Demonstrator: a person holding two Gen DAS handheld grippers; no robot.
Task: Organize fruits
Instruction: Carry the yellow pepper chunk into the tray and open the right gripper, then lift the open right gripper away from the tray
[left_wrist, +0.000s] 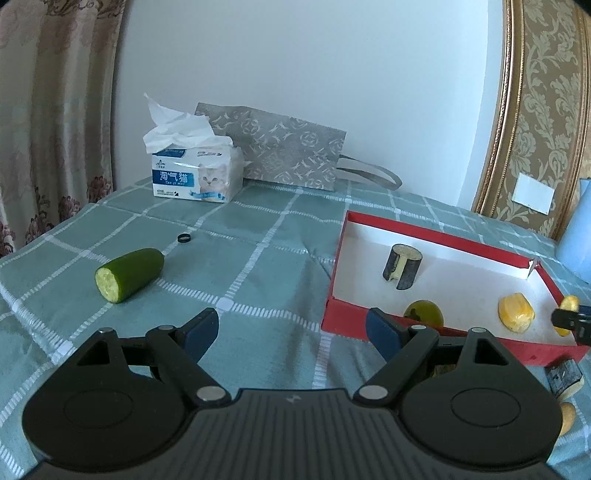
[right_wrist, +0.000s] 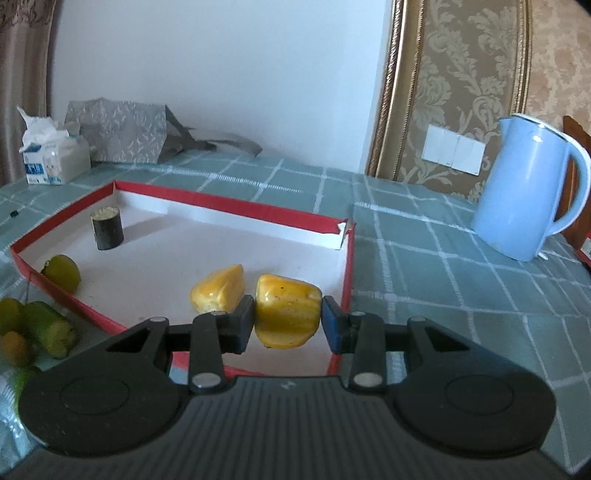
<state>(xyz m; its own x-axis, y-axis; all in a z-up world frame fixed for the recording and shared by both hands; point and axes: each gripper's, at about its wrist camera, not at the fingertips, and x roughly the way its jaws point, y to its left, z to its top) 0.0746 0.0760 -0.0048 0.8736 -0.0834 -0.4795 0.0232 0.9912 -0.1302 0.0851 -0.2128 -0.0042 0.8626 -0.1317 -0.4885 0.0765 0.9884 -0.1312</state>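
My right gripper (right_wrist: 288, 321) is shut on a yellow fruit piece (right_wrist: 286, 314) and holds it over the near right part of the red box (right_wrist: 229, 205). In the box lie a second yellow piece (right_wrist: 218, 290), a dark sugarcane stub (right_wrist: 107, 229) and a green fruit (right_wrist: 62, 271). My left gripper (left_wrist: 291, 332) is open and empty above the cloth, left of the red box (left_wrist: 345, 317). A cut cucumber (left_wrist: 127, 275) lies on the cloth to its far left. The right gripper's tip with the yellow piece (left_wrist: 567, 314) shows at the right edge.
A tissue pack (left_wrist: 197, 173) and a grey paper bag (left_wrist: 284, 147) stand at the back by the wall. A small black ring (left_wrist: 183, 238) lies on the cloth. A blue kettle (right_wrist: 528, 188) stands right of the box. Green and orange fruit pieces (right_wrist: 44, 328) lie left of the box.
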